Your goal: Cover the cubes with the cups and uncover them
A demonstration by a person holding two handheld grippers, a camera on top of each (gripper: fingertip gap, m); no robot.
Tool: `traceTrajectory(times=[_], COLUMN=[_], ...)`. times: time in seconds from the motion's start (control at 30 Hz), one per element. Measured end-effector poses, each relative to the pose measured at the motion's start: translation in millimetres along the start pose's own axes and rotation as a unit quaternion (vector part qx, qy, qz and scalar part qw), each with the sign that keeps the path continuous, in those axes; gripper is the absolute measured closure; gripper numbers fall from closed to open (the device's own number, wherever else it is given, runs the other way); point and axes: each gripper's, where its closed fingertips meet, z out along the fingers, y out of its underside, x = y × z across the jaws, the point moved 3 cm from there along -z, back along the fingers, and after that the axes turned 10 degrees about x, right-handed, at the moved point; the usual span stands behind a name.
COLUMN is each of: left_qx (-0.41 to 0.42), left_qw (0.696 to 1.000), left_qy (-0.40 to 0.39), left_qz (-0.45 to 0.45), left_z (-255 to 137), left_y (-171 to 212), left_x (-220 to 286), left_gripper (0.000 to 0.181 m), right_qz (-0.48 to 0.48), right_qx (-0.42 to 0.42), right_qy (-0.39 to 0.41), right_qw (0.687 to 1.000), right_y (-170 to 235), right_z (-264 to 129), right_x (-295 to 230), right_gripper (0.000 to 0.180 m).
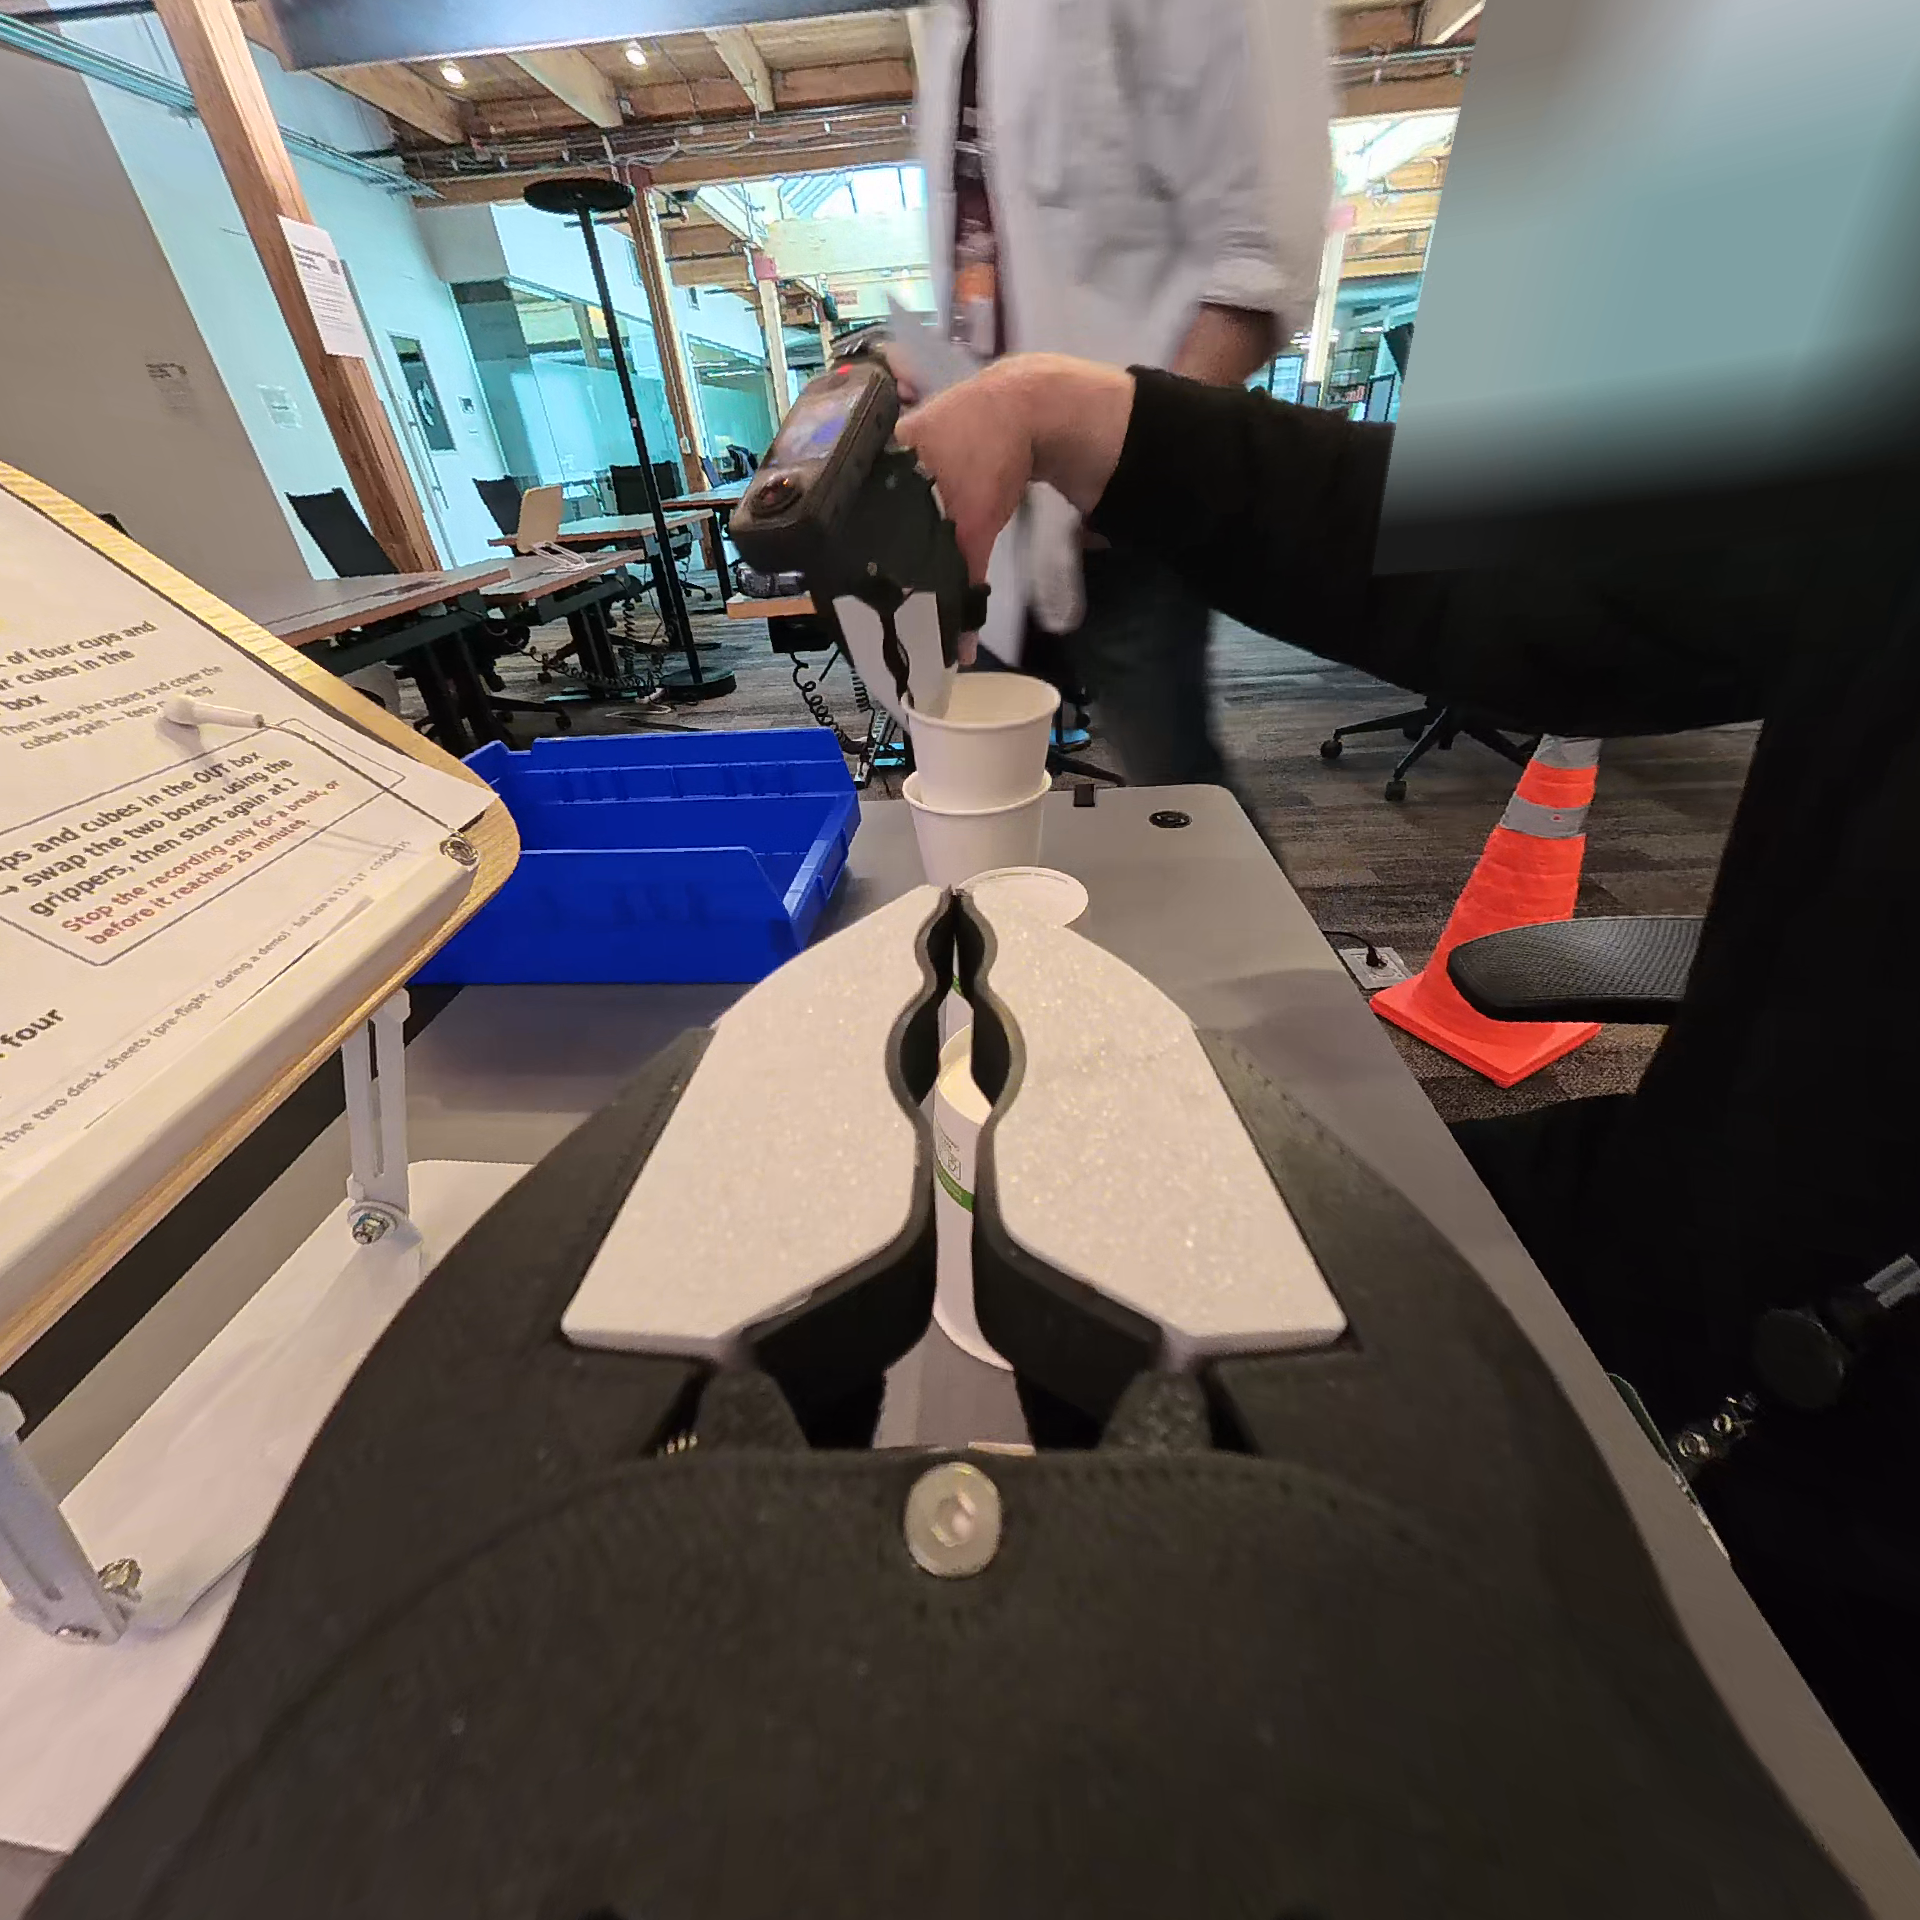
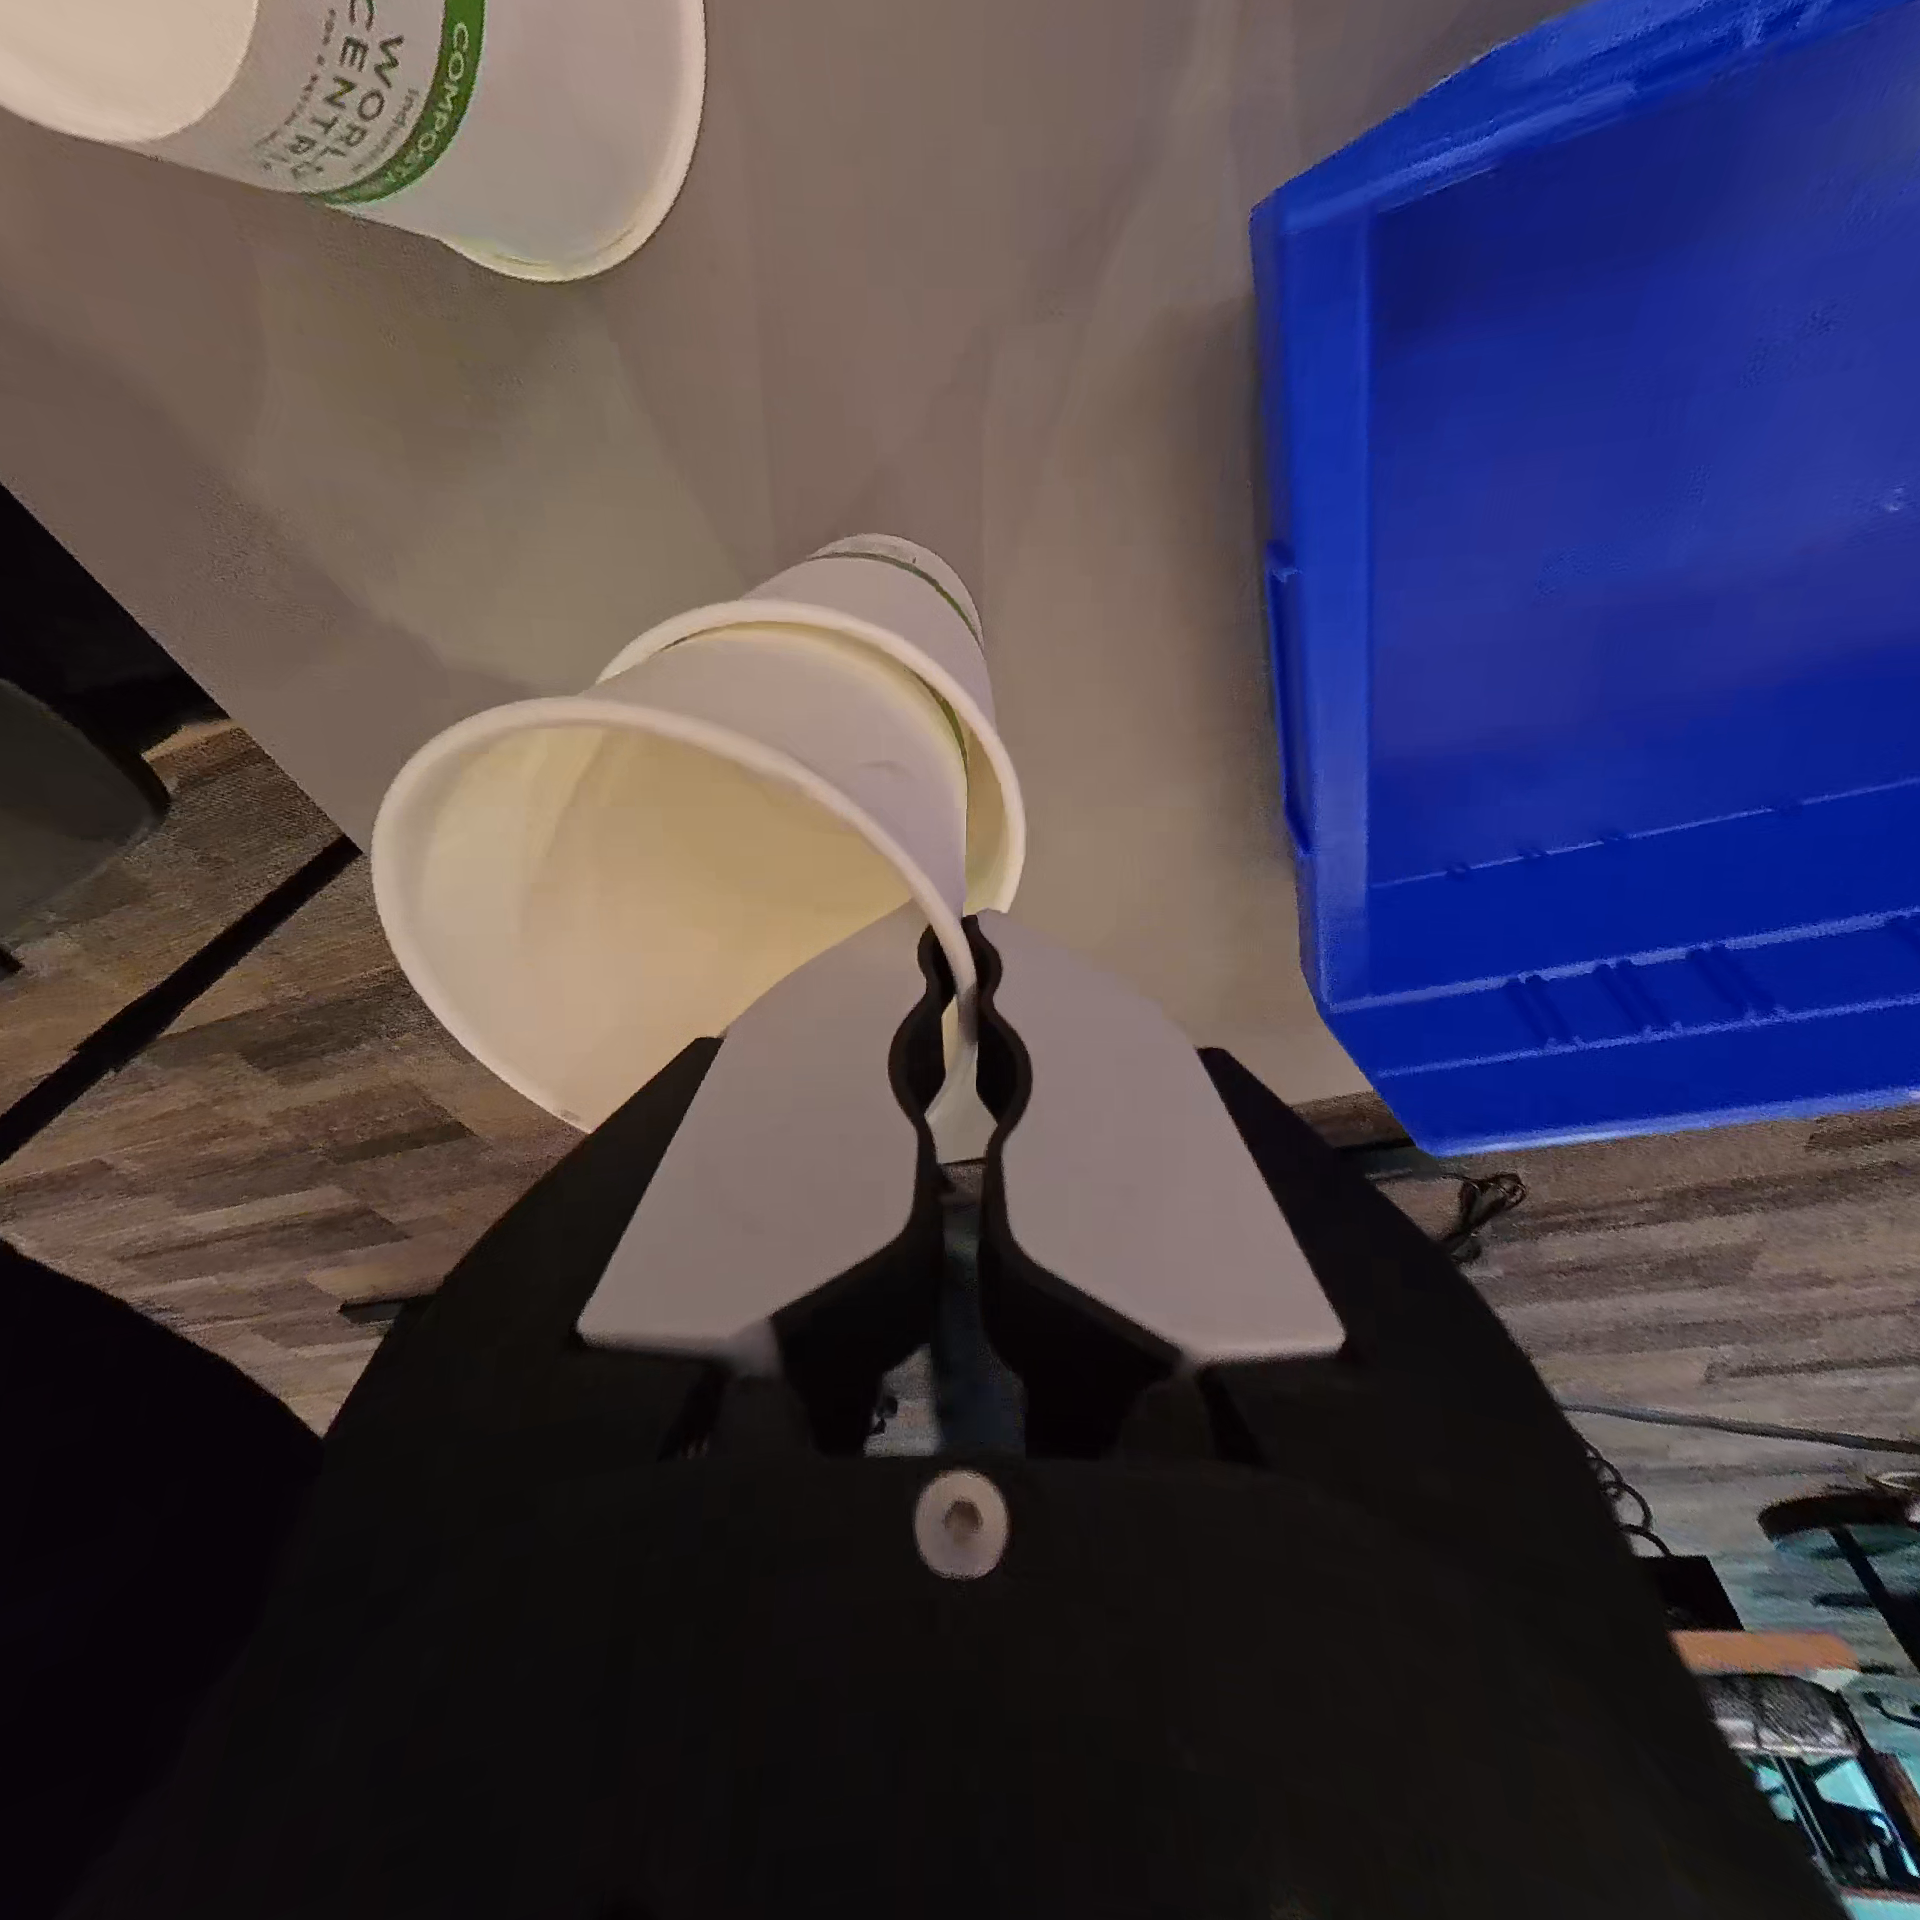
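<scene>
My right gripper (image 2: 961,925) is shut on the rim of a white paper cup (image 2: 665,873). That cup sits partly nested in a second white cup (image 2: 914,623), which stands upright on the grey table (image 2: 935,364). The left wrist view shows the same gripper (image 1: 930,691) over the upper cup (image 1: 987,727) and lower cup (image 1: 977,842). My left gripper (image 1: 956,904) is shut on a third white cup with a green band (image 1: 1023,894), base pointing away, mostly hidden by the fingers. This cup also shows in the right wrist view (image 2: 416,114). No cubes are visible.
A blue plastic bin (image 1: 644,862) sits on the table left of the cups, and also shows in the right wrist view (image 2: 1610,623). A tilted instruction board (image 1: 208,831) stands at the near left. An orange cone (image 1: 1496,894) and a chair armrest (image 1: 1569,966) are beyond the table's right edge. A person walks behind.
</scene>
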Motion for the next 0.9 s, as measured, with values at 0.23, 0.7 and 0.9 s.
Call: traceTrajectory(times=[0.23,0.7,0.9], left_qx=[-0.008,-0.100,-0.217], left_qw=[1.000,0.995,0.975], left_qy=[0.006,0.014,0.038], left_qz=[-0.002,0.014,0.026], left_z=[2,22,53], left_y=[4,26,64], left_x=[1,8,22], left_gripper=[0.181,0.145,0.102], right_qz=[0.011,-0.012,-0.029], right_qx=[0.013,0.151,0.188], right_qy=[0.035,0.177,0.189], right_qw=[0.999,0.972,0.963], right_y=[-2,-6,-6], right_z=[-1,-60,-54], right_x=[7,-30,-69], right_gripper=[0.135,0.136,0.140])
